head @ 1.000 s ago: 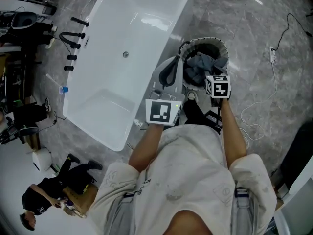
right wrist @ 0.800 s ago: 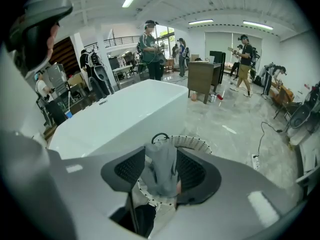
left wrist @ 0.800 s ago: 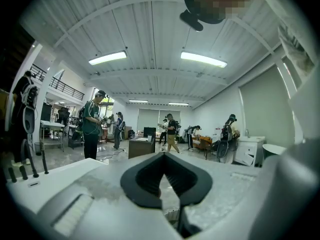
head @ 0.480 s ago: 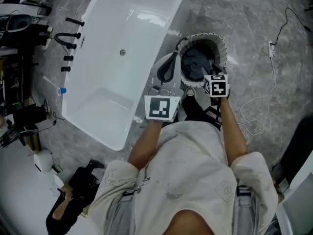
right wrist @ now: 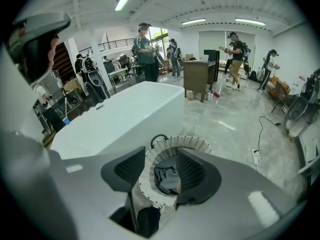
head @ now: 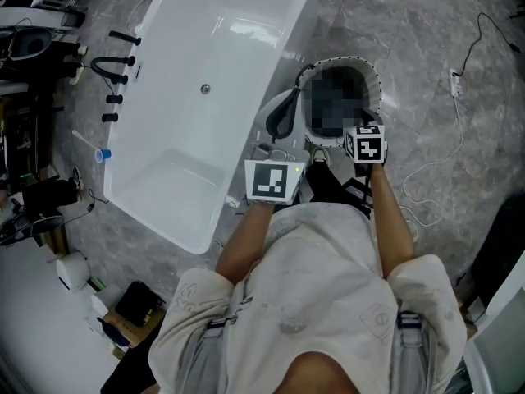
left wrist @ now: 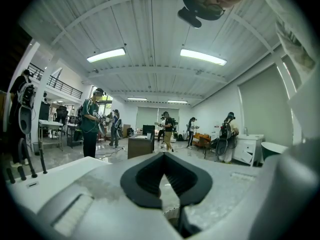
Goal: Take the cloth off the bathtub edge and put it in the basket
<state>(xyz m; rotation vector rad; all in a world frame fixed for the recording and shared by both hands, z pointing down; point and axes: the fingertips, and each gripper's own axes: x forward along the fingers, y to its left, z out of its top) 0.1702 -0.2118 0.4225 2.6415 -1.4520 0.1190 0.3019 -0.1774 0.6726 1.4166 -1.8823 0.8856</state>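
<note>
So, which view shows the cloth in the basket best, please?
The right gripper view: the grey cloth lies inside the basket. The head view has it blurred out; the left gripper view misses it entirely.

blue cup (head: 105,152), black taps (head: 125,36), white power strip (head: 456,90) on grey floor (head: 394,23)

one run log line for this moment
cloth: in basket | right gripper: above basket, jaws just been opening, nothing held | left gripper: shut, empty

The basket (head: 378,87) stood on the floor (head: 410,31) before me, just right of the bathtub (head: 221,56) — the cloth (right wrist: 166,176) lay inside it.
</note>
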